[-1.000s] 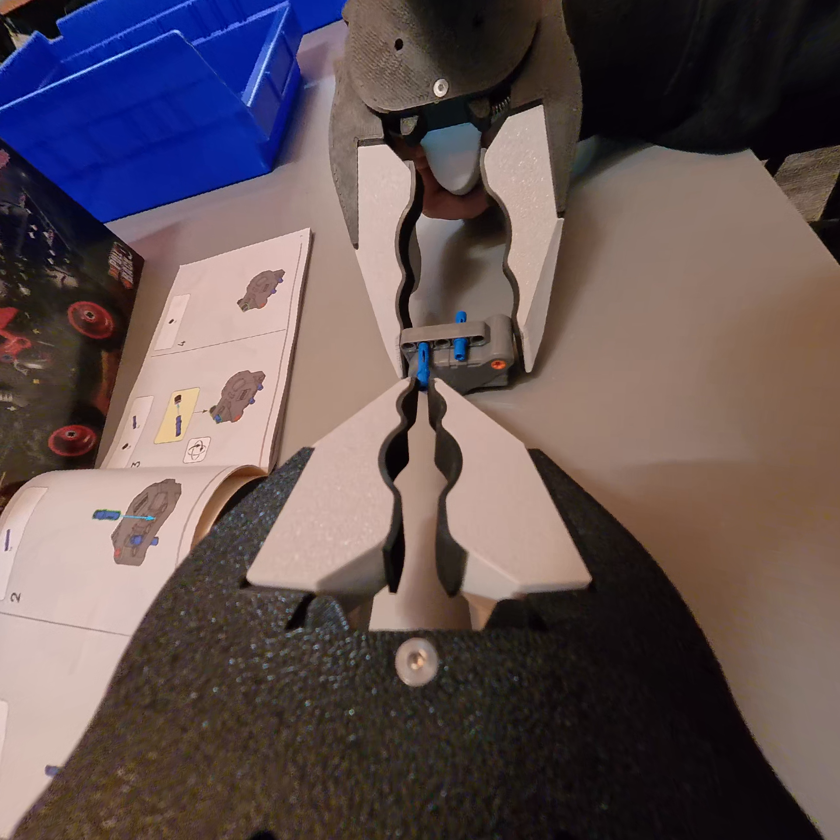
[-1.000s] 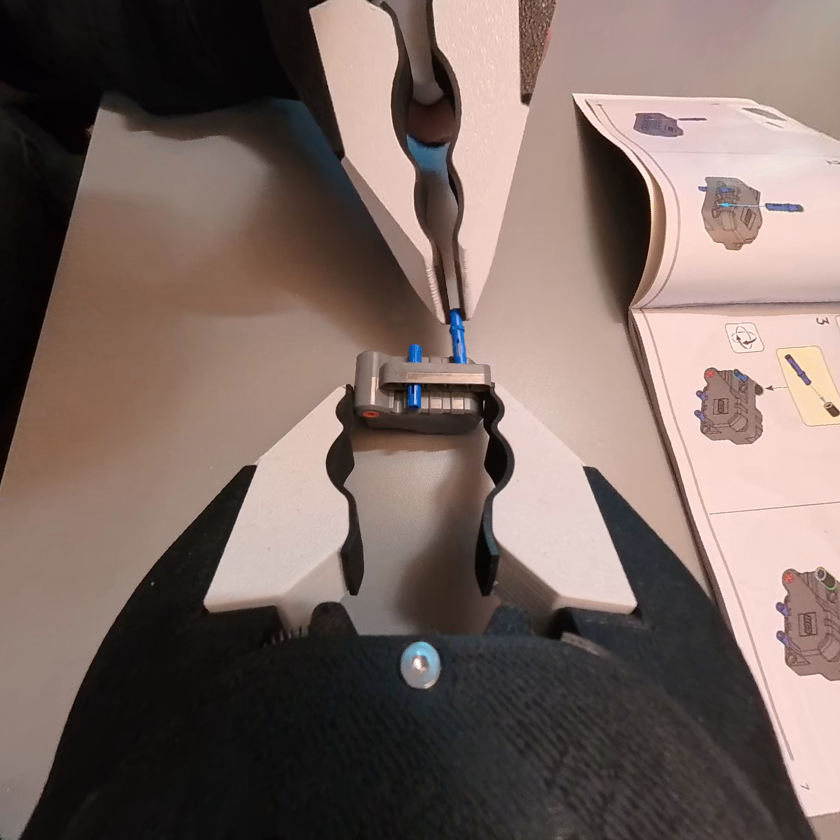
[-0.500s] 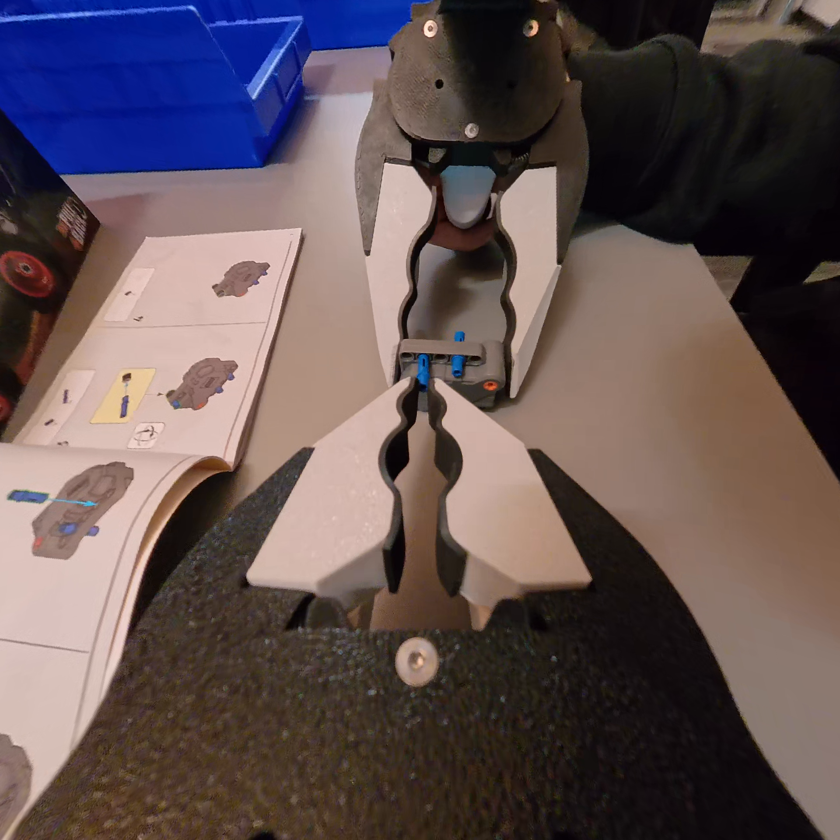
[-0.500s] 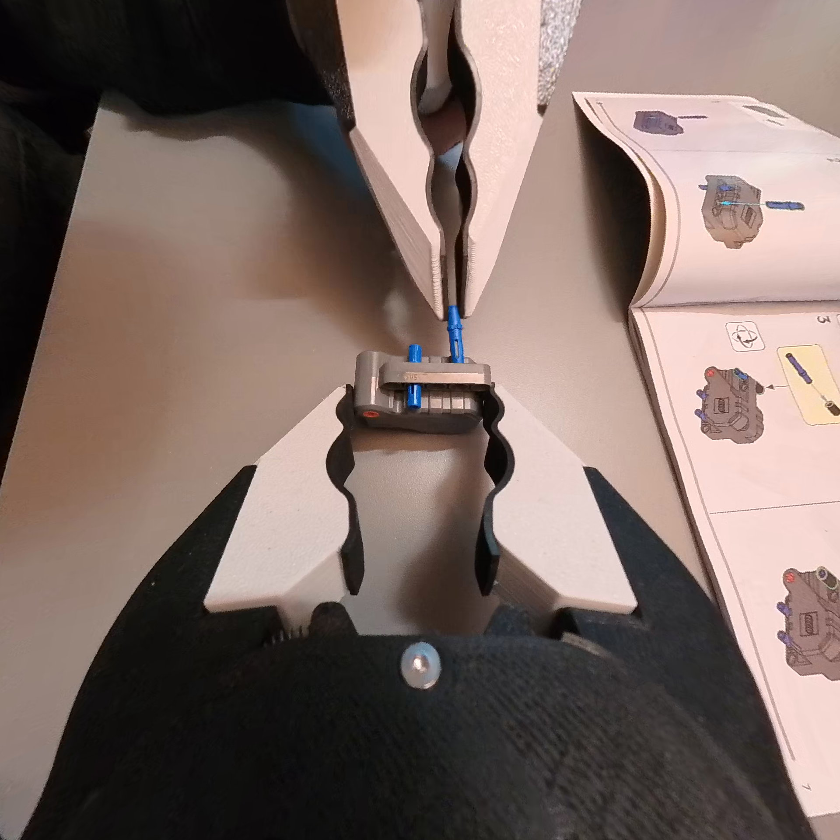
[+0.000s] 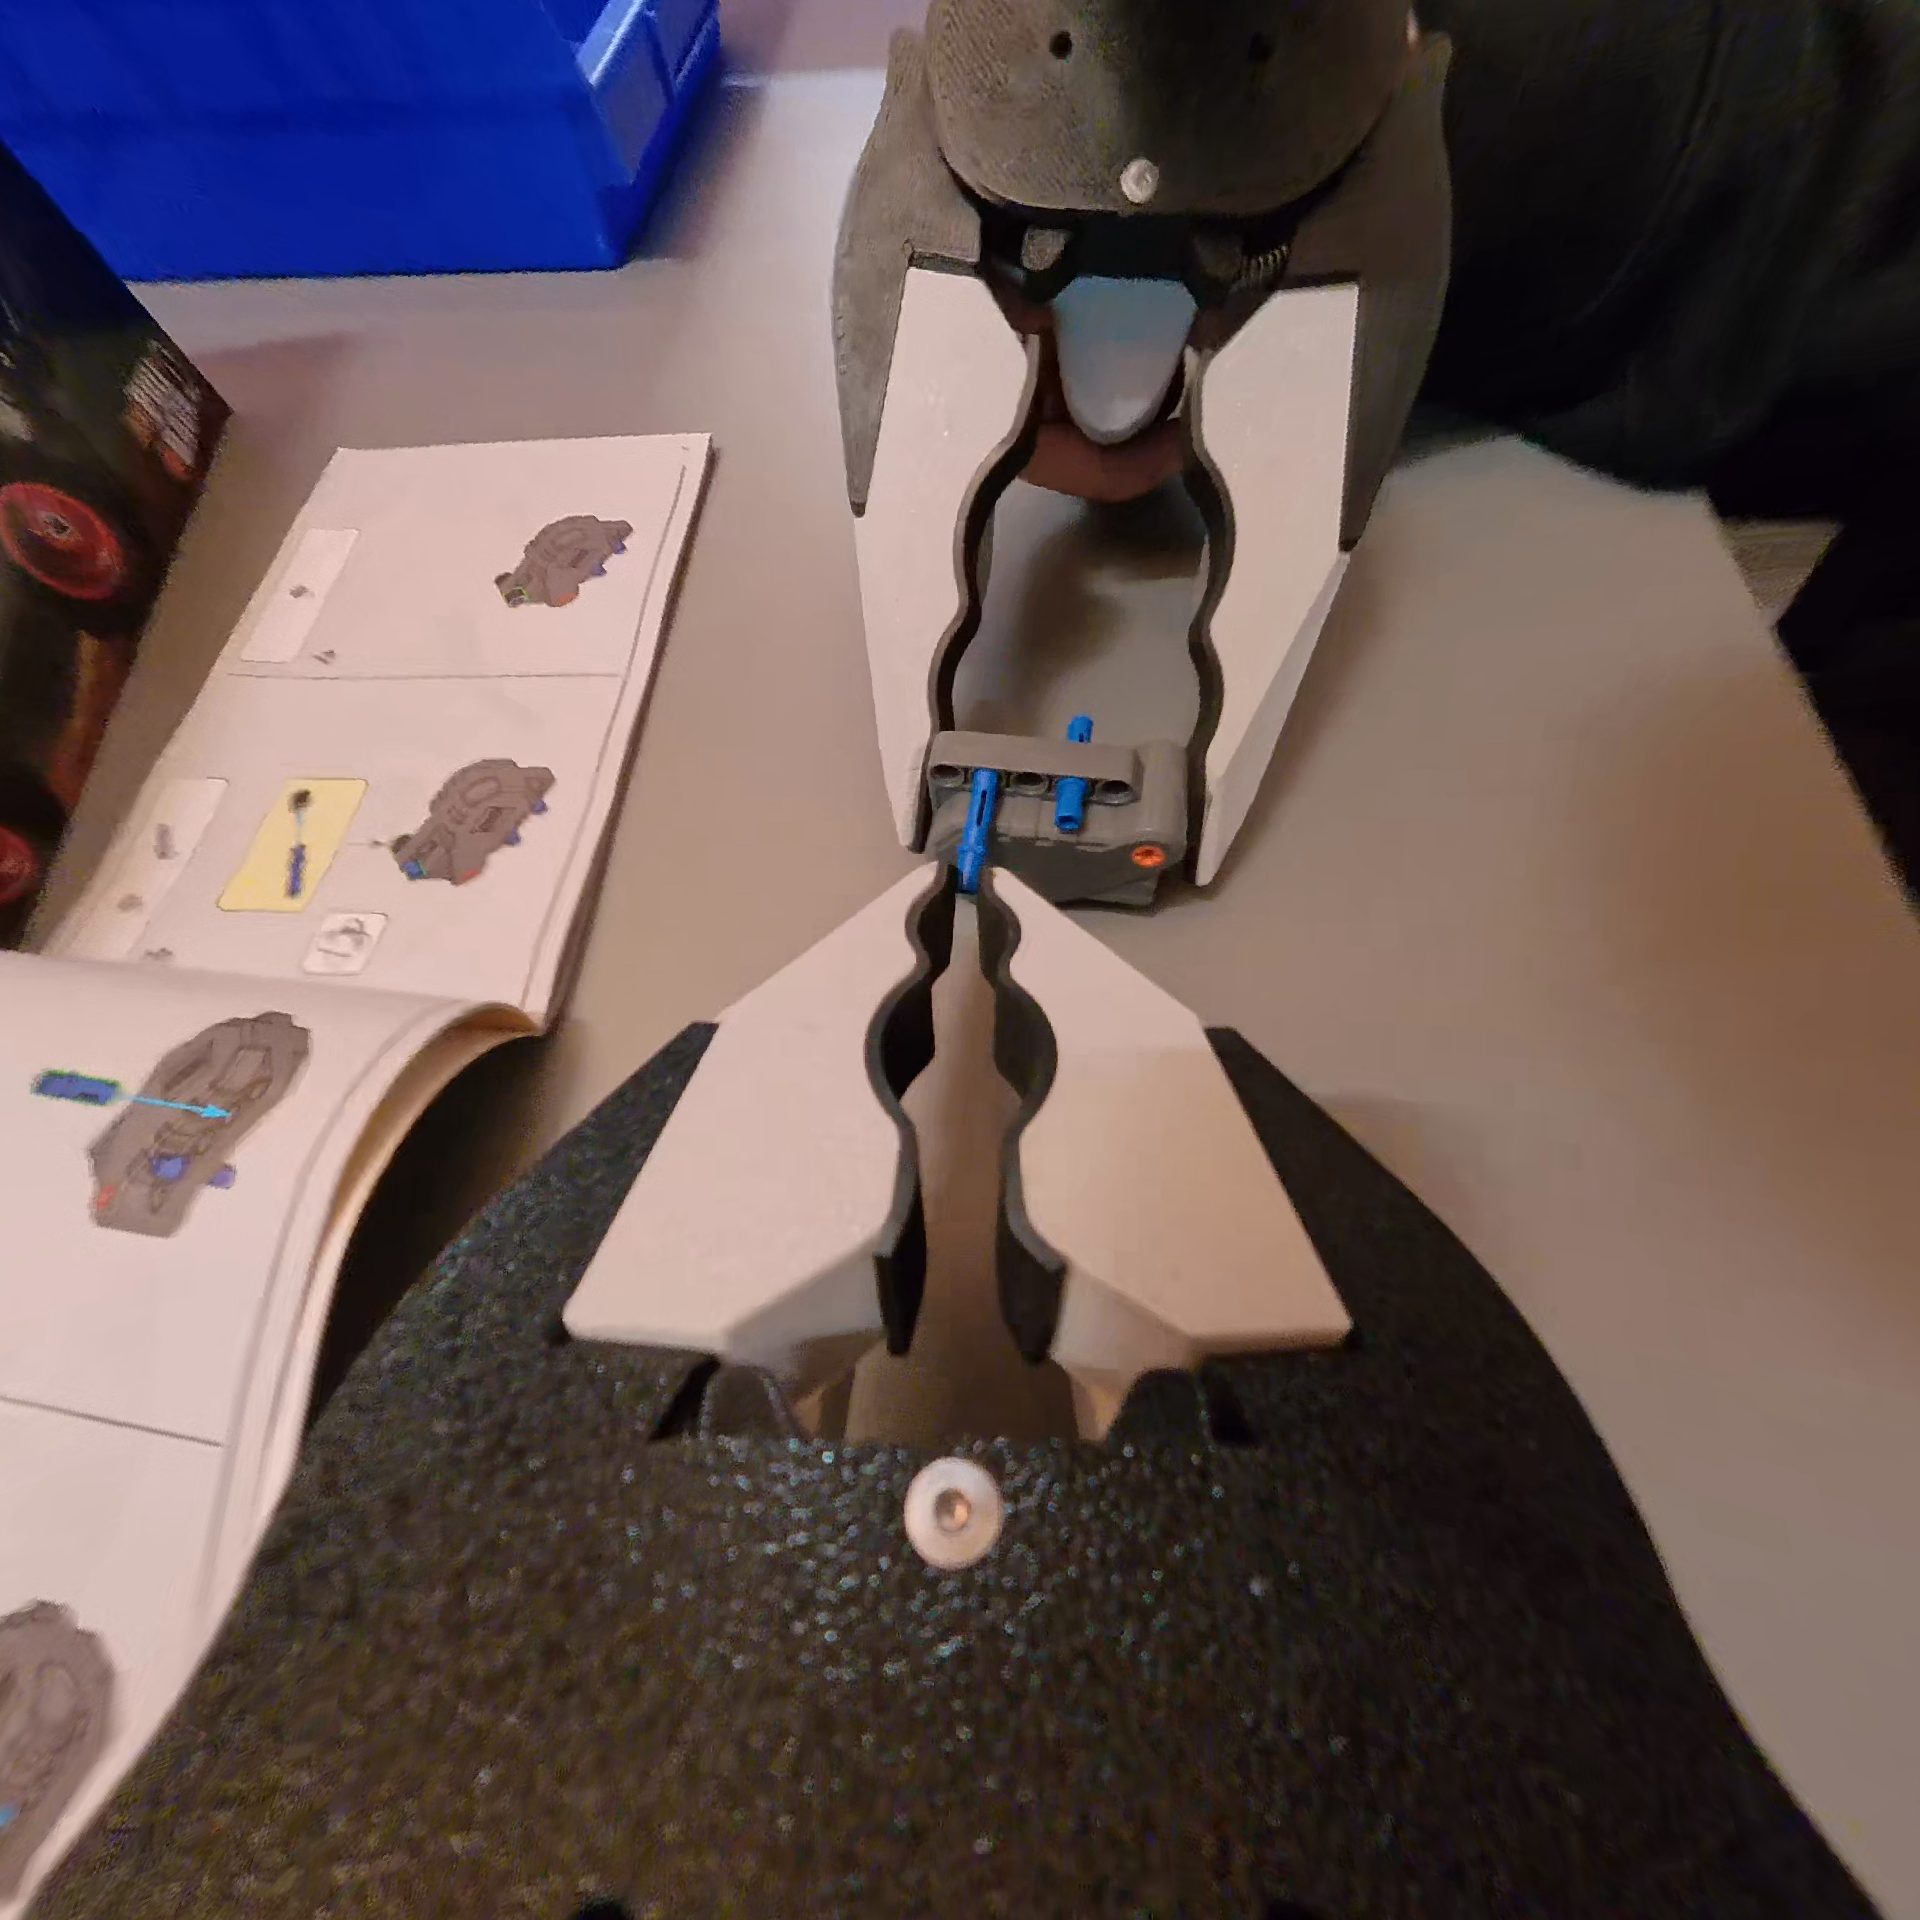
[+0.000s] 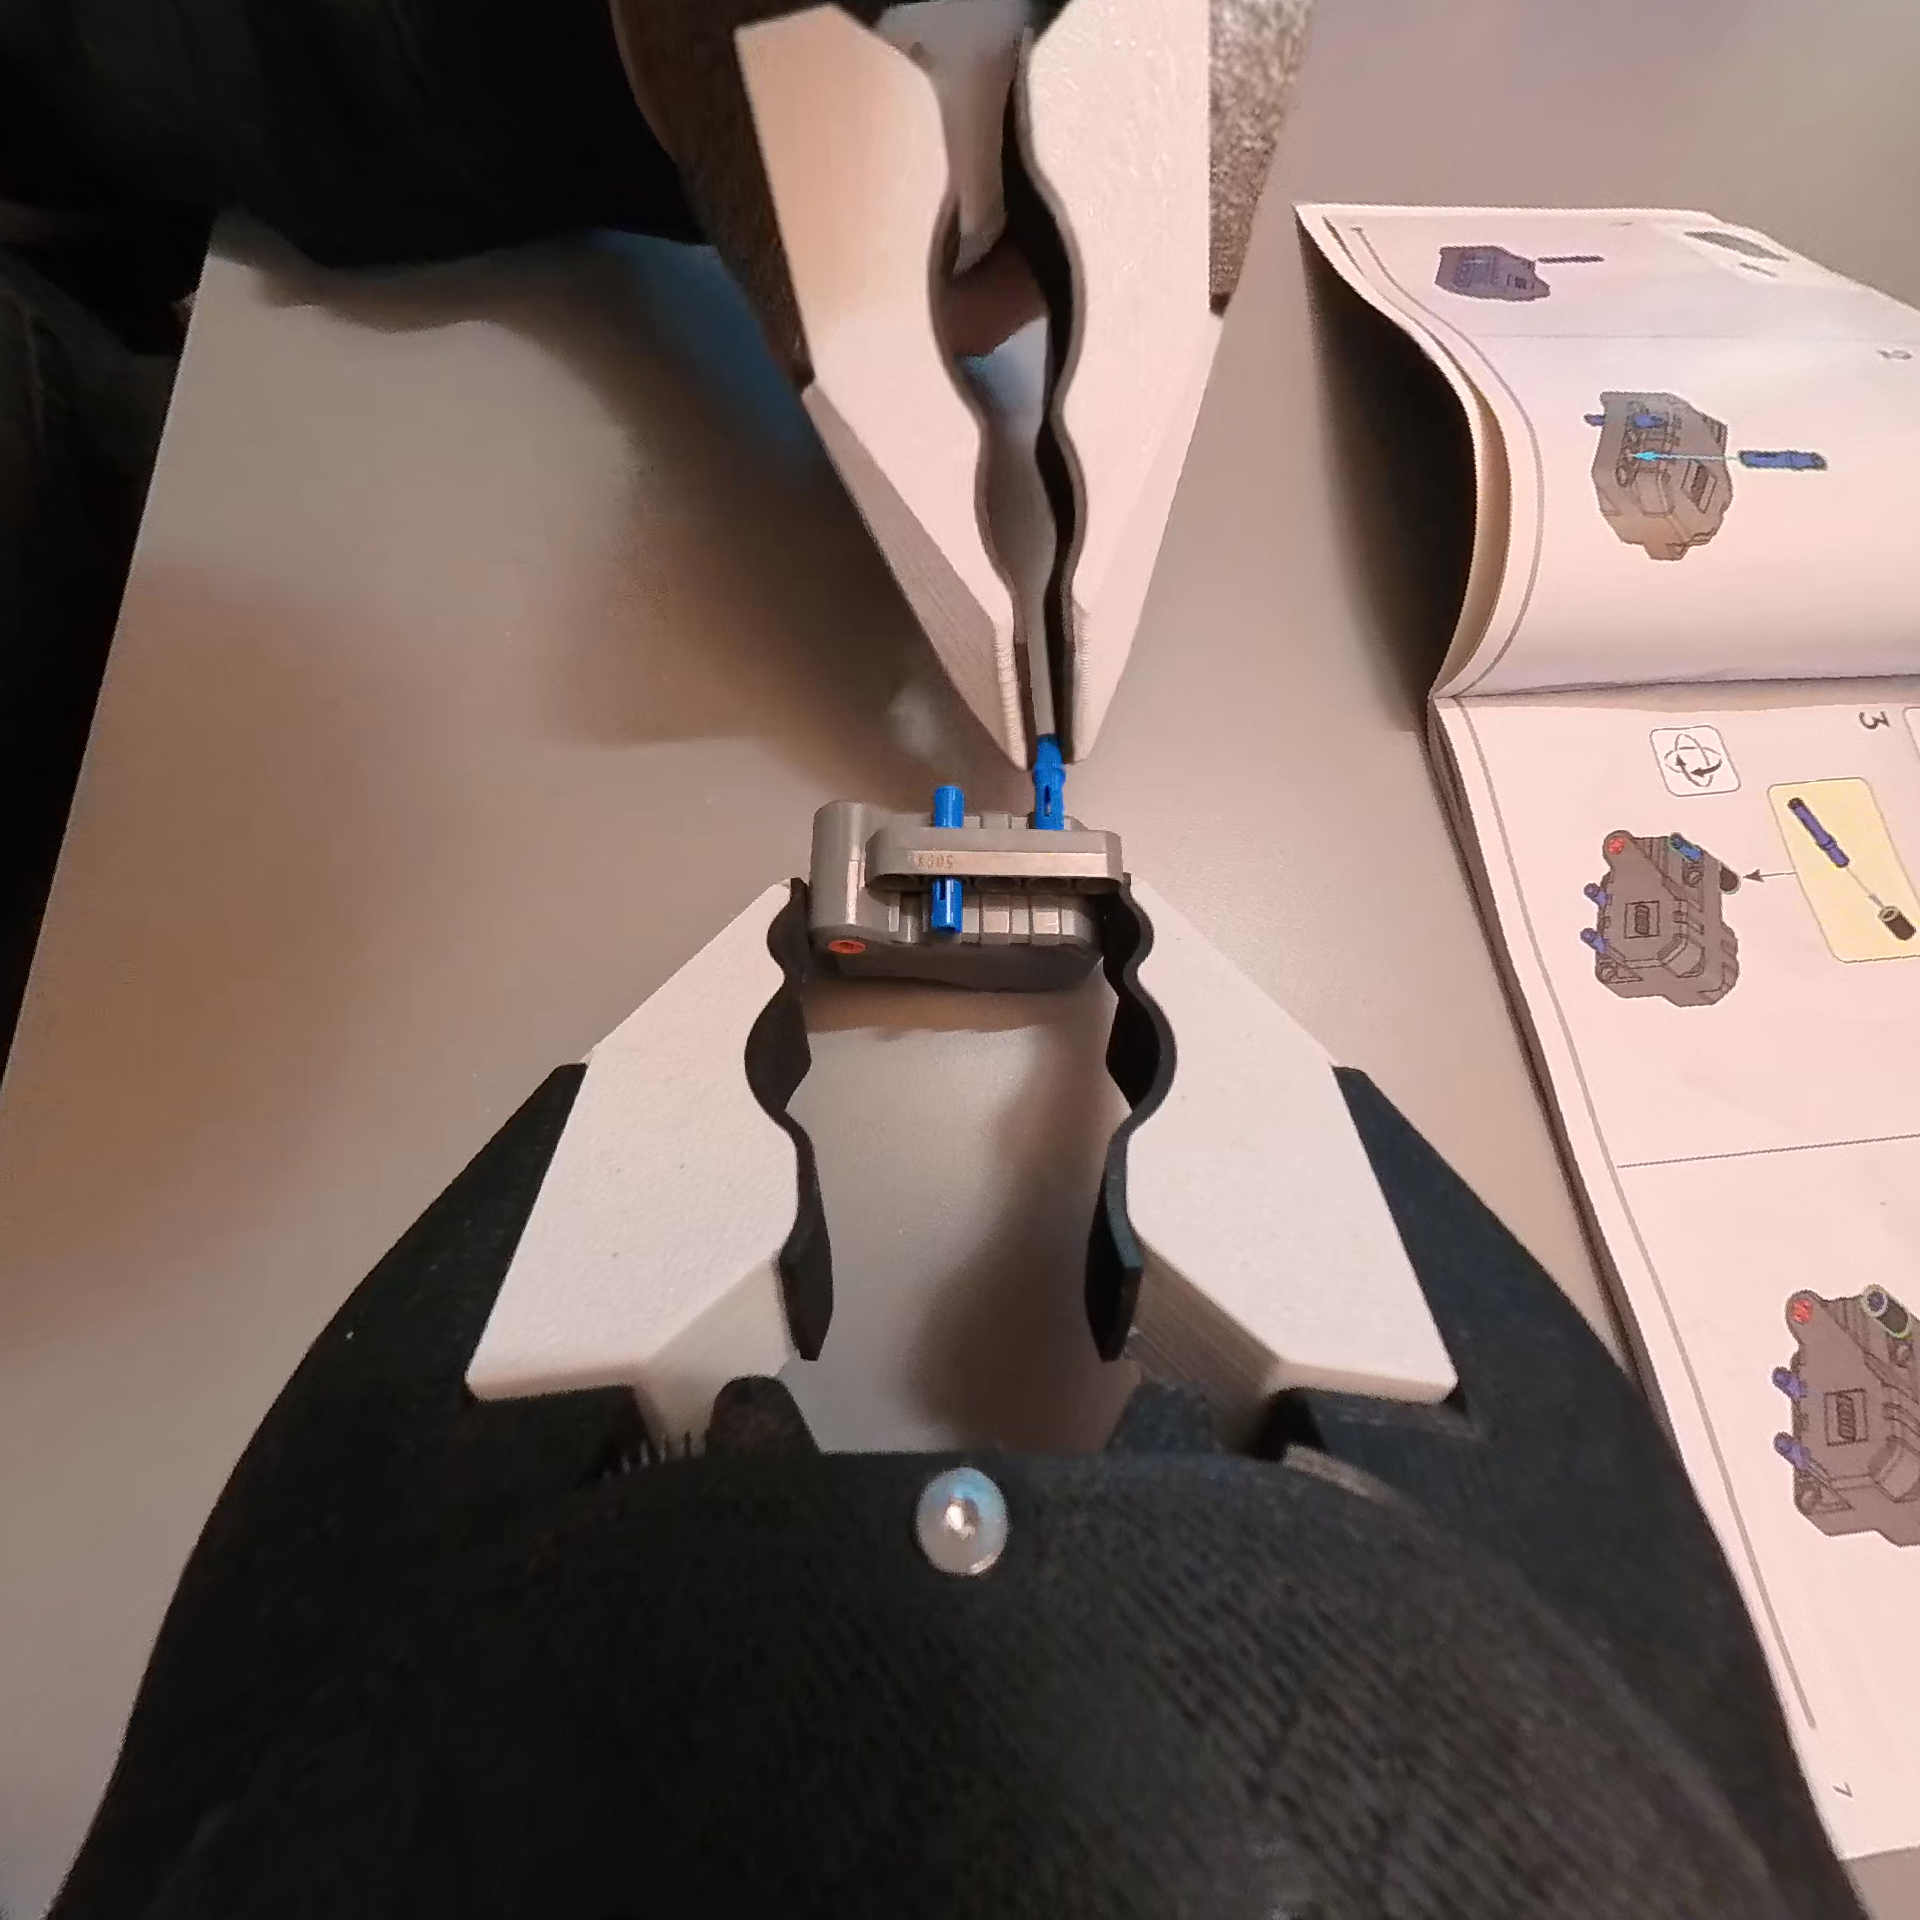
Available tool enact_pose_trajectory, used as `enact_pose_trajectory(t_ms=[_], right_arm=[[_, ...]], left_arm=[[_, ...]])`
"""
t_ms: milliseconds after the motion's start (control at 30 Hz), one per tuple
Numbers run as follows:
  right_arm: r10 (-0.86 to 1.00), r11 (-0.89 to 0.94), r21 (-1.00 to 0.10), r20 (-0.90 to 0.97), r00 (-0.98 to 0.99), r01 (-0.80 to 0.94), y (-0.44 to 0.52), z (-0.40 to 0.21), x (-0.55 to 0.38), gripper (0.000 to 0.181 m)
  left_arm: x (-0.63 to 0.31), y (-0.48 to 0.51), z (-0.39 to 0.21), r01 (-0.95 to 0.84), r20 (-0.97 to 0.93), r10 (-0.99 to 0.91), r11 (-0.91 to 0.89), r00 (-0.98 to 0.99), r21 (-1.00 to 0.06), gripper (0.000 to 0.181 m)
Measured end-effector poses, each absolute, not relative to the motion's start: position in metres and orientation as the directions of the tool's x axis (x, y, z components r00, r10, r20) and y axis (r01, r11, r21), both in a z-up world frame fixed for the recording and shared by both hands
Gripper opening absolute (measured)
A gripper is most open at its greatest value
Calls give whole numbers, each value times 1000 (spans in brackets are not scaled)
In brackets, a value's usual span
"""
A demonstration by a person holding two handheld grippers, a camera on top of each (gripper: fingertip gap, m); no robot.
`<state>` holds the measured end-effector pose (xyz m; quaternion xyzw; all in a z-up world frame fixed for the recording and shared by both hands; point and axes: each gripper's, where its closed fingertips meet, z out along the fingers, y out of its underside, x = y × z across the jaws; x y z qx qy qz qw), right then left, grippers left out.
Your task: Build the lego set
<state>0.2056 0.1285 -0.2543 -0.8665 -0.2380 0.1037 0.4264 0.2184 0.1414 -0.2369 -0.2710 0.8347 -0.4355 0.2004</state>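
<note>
Grey tabletop (image 5: 1455, 831) with blue bins (image 5: 343, 125), a dark box (image 5: 73, 582) and an open manual (image 5: 416, 727) with printed steps. The right gripper (image 6: 961, 925) clamps a grey lego block (image 6: 956, 914), resting on the tabletop, by its ends. The left gripper (image 5: 964, 894), nearly closed, pinches a blue pin (image 5: 975, 831) seated in the block's beam, as half a second ago; a second blue pin (image 5: 1070, 805) stands beside it.
</note>
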Motion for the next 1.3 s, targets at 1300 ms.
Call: enact_pose_trajectory(t_ms=[1300], right_arm=[[520, -514, -787, 30, 854, 340, 129, -255, 202, 56]], left_arm=[[217, 130, -213, -211, -136, -578, 492, -805, -844, 1]])
